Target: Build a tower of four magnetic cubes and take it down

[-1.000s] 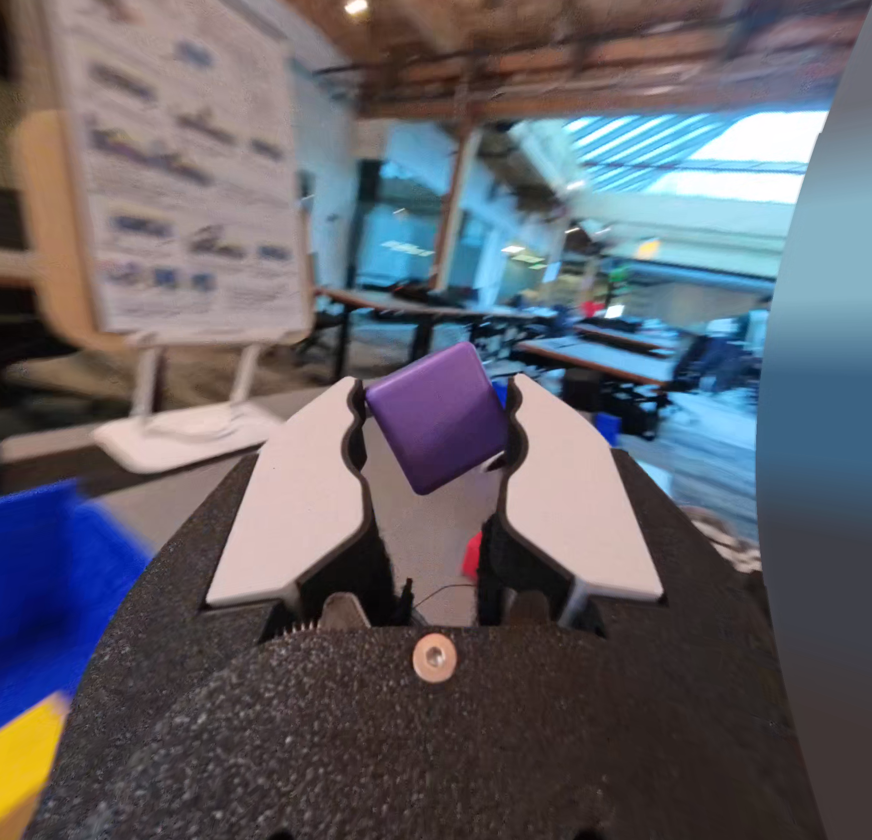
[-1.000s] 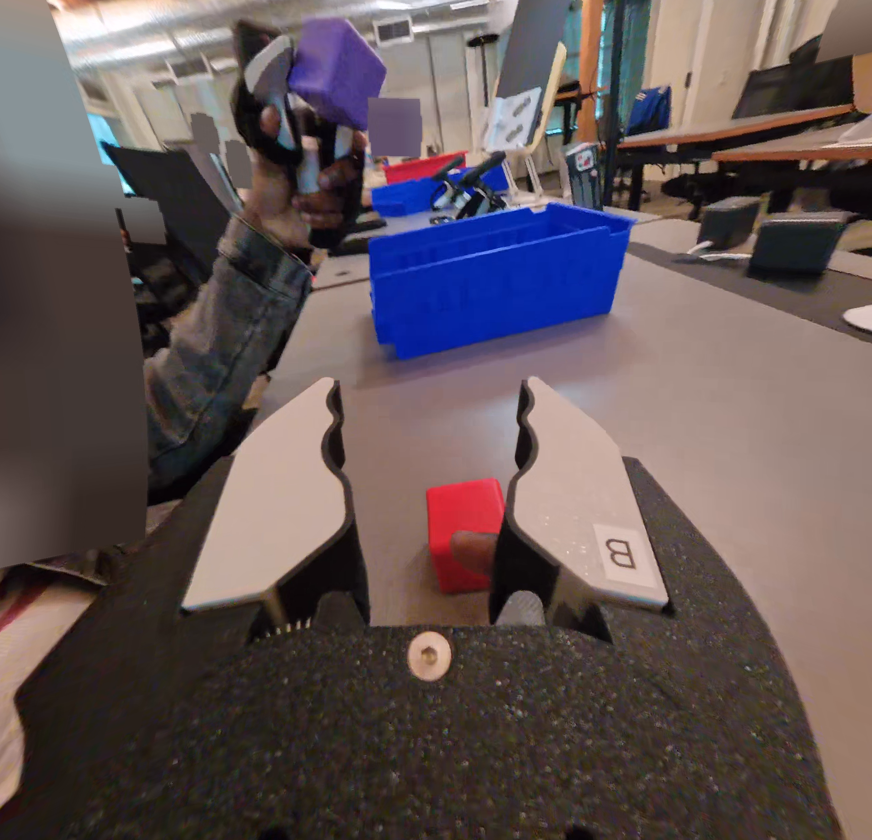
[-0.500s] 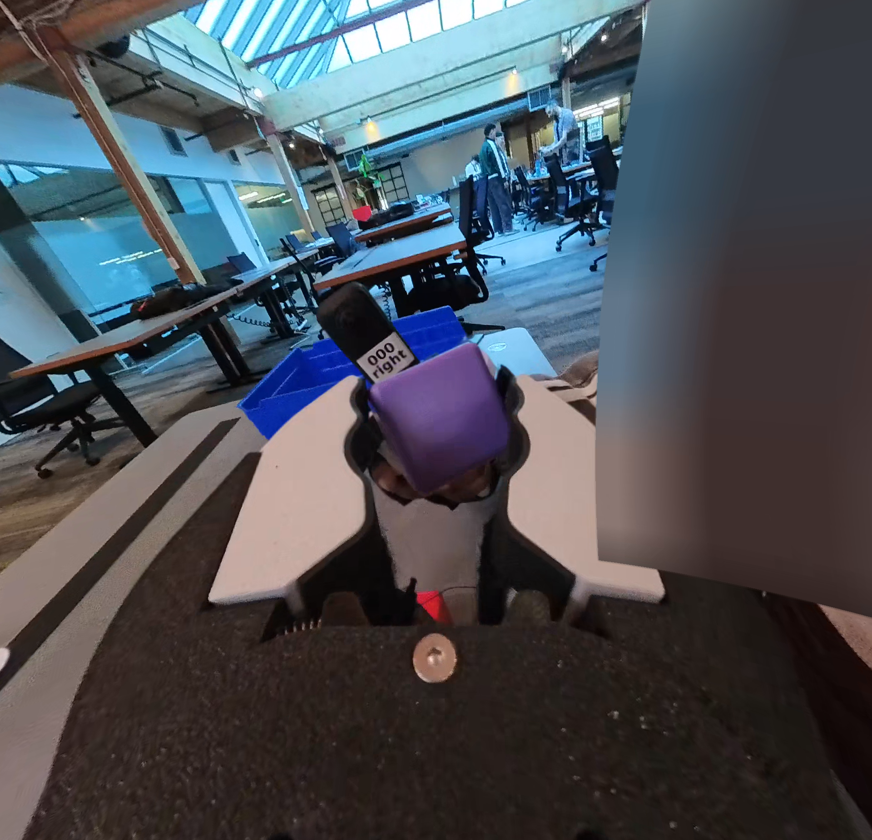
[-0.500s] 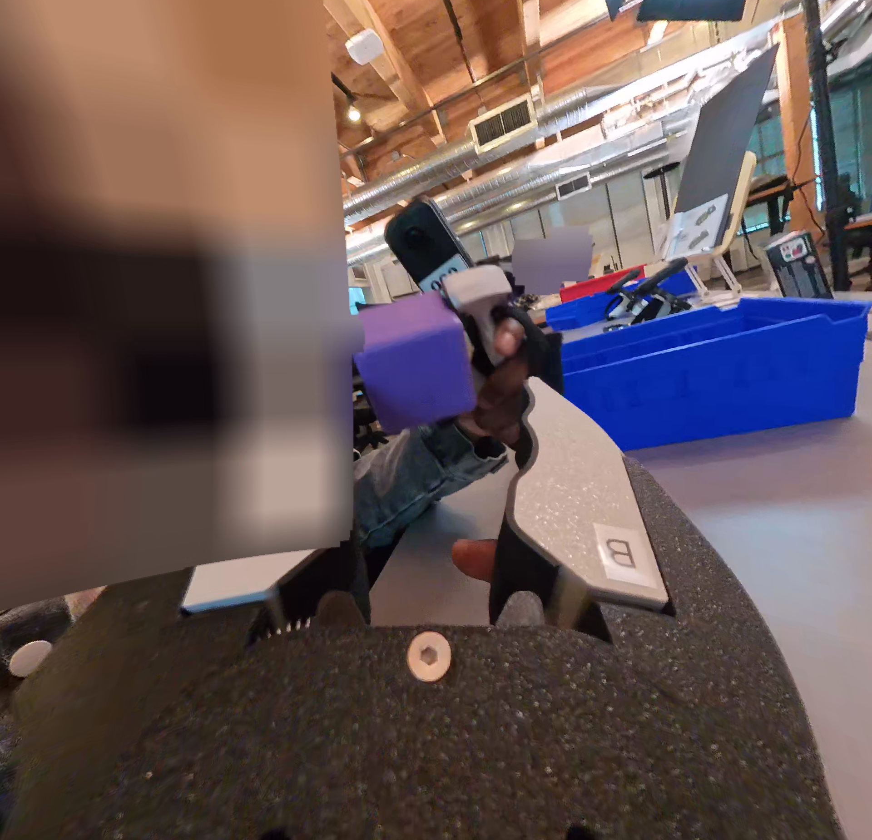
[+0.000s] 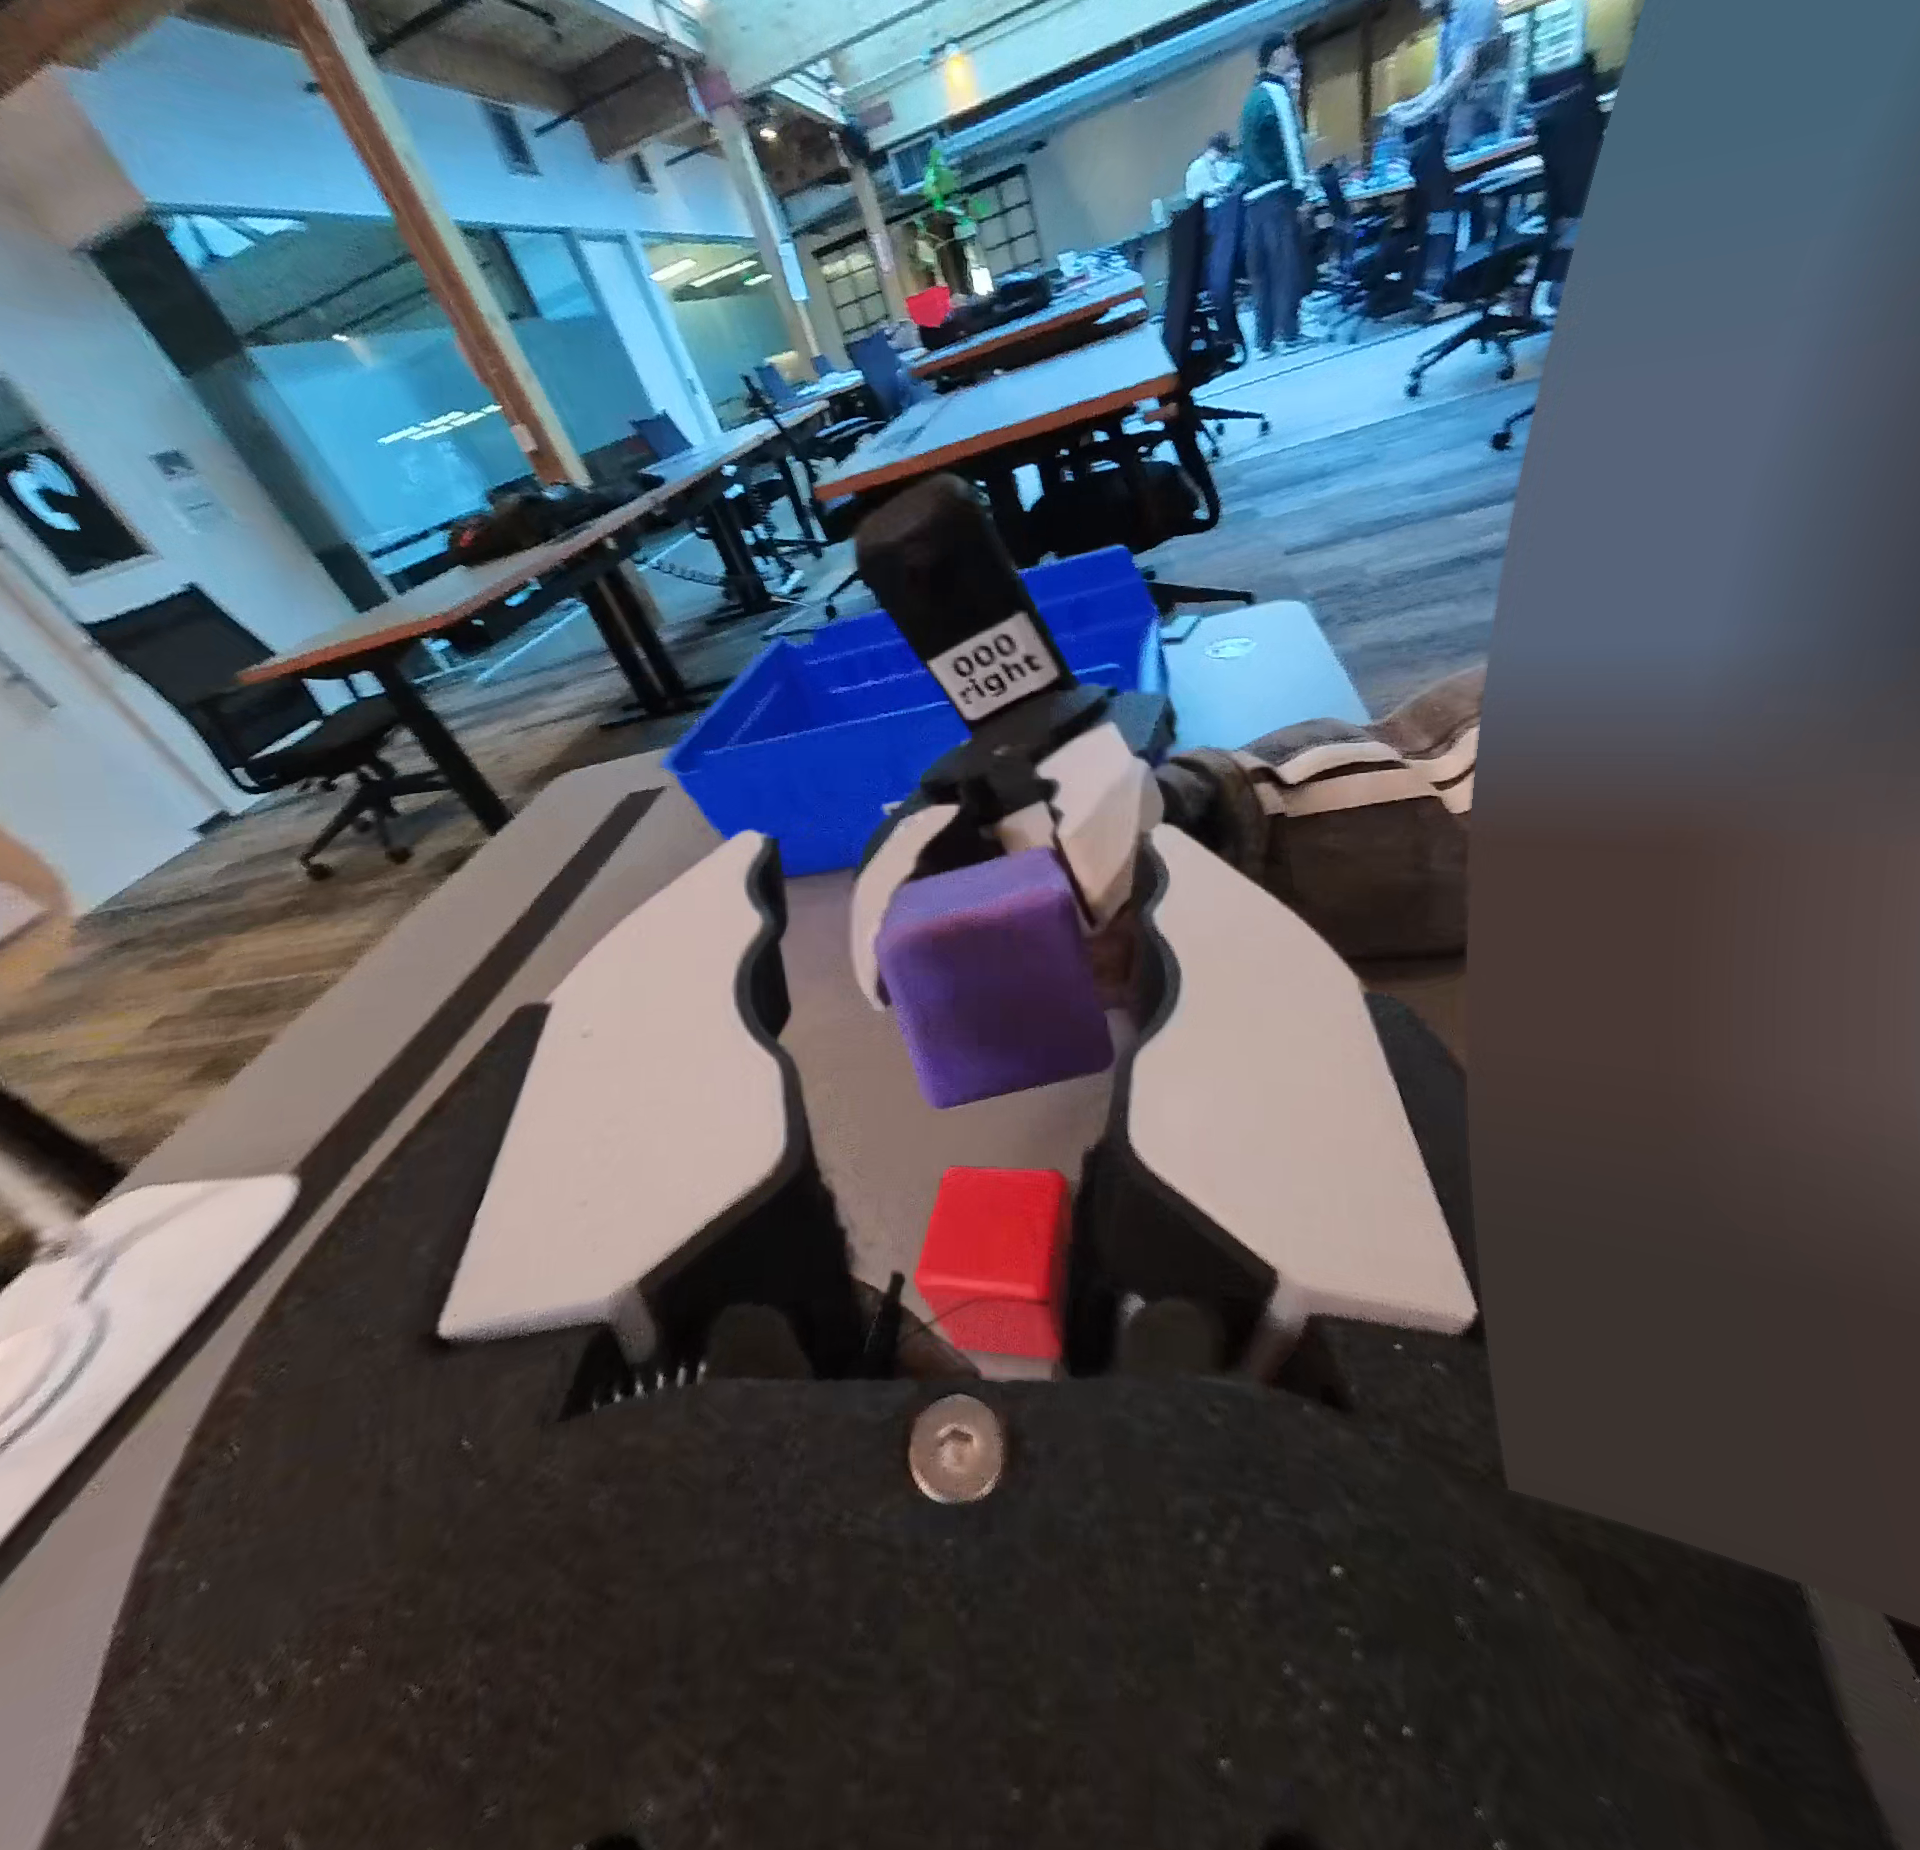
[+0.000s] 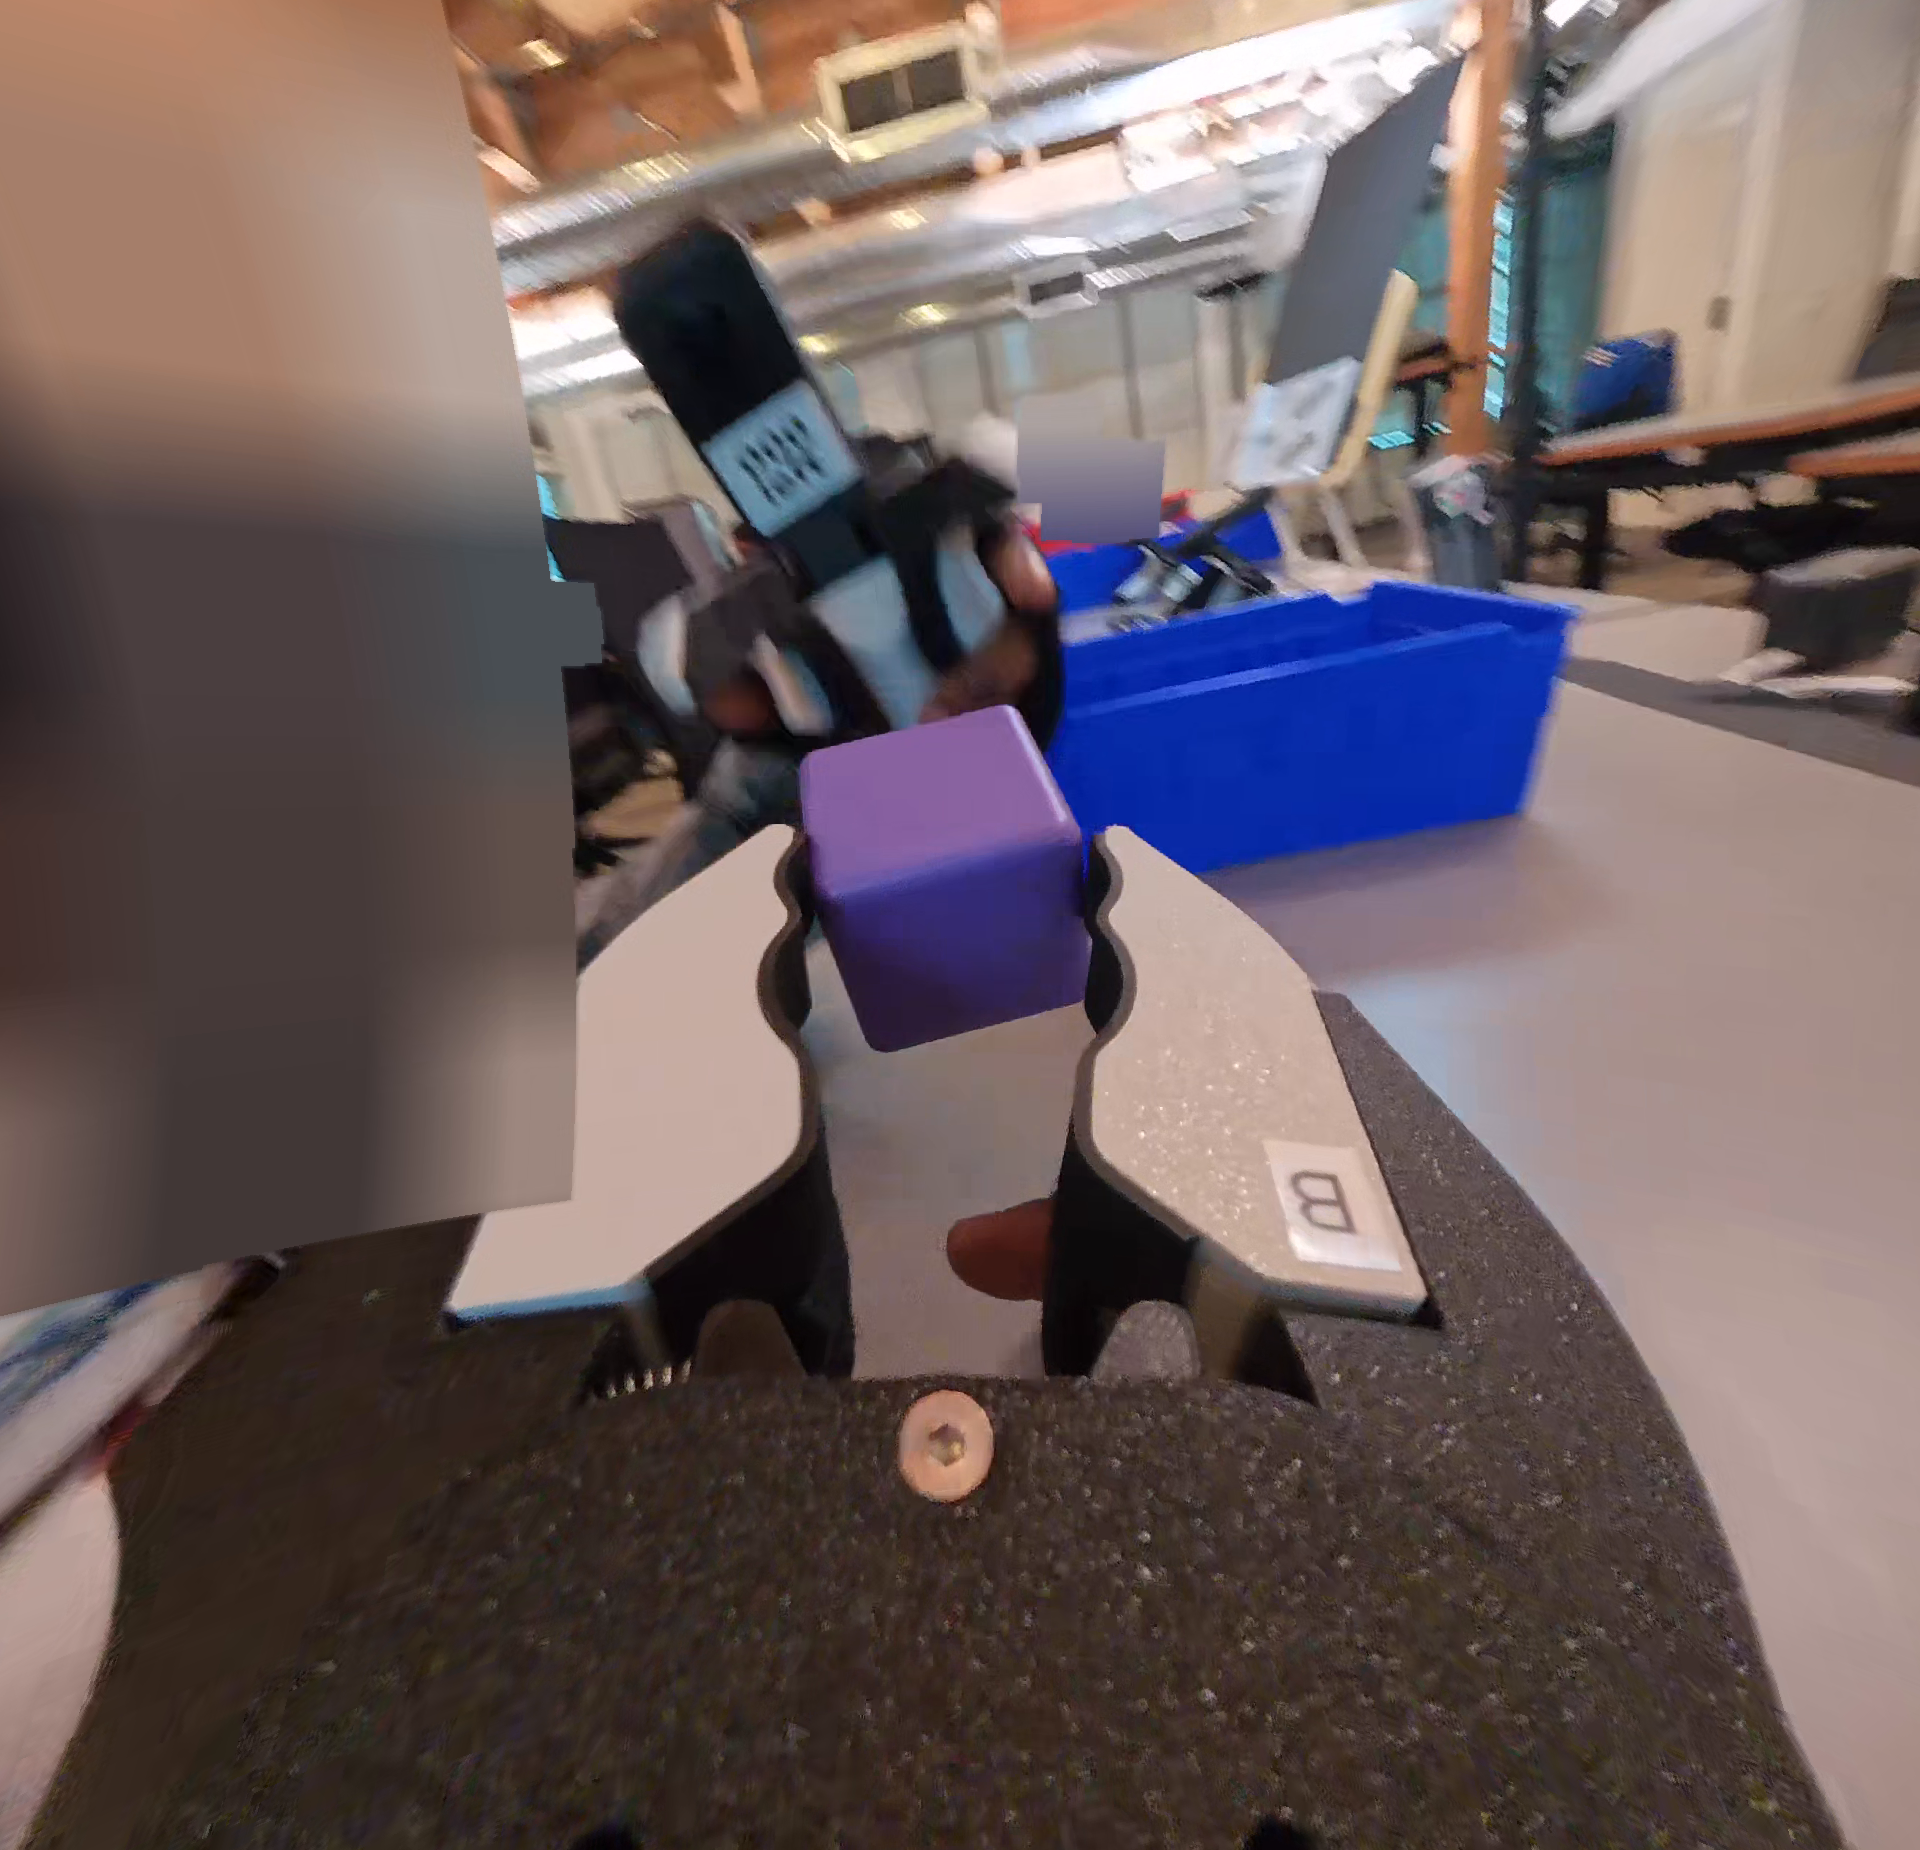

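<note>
Barely underway: right gripper (image 6: 943,917) clamps the purple cube (image 6: 940,881), left gripper (image 5: 961,953) gapes empty, red cube (image 5: 997,1260) sits alone below, unstacked.

A: The left gripper (image 6: 831,647) is motion-blurred in the right wrist view; its fingers can't be read there.

B: And the red cube (image 5: 992,1265) is cut by the gripper body; its base is hidden.

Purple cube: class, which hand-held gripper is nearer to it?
Right. The right hand-held gripper clamps the purple cube between its fingertips; the left hand-held gripper is open, facing it, fingers clear of the cube.
</note>
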The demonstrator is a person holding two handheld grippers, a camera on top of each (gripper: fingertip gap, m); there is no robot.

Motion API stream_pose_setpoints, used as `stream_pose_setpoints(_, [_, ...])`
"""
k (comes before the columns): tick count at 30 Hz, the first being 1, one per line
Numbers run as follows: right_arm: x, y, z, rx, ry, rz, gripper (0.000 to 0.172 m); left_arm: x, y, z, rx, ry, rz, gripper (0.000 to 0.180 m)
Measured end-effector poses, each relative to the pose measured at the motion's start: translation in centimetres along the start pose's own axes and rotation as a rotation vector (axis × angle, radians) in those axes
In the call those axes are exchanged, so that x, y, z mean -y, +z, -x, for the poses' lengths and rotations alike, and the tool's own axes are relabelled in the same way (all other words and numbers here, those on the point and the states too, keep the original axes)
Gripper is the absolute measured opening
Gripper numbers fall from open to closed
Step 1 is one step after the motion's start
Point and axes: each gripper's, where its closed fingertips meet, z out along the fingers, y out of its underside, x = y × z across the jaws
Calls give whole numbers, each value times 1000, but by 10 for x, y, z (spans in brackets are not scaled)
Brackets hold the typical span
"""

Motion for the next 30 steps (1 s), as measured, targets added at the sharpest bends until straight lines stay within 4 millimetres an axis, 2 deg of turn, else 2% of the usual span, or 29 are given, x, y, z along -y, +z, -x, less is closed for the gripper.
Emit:
stream_pose_setpoints(1, [-6, 0, -7, -47, -6, 39, 50, 5, -13, 11, 56, 2, -9, 67])
stream_pose_setpoints(4, [-26, -2, -27, -166, -14, 161, 50, 25, -54, 41, 251, 5, -55, 66])
stream_pose_setpoints(6, [-38, -3, -37, -220, -13, 228, 50, 39, -82, 54, 353, 11, -118, 63])
stream_pose_setpoints(9, [-48, -5, -45, -258, 2, 272, 50, 55, -118, 64, 450, 8, -207, 59])
stream_pose_setpoints(12, [-49, -7, -49, -290, 7, 280, 50, 63, -140, 69, 507, 14, -245, 57])
stream_pose_setpoints(18, [-57, -6, -49, -295, 20, 324, 50, 63, -158, 75, 573, 33, -243, 55])
stream_pose_setpoints(30, [-68, -10, -51, -316, -48, 416, 49, 58, -157, 76, 579, 47, -212, 54])
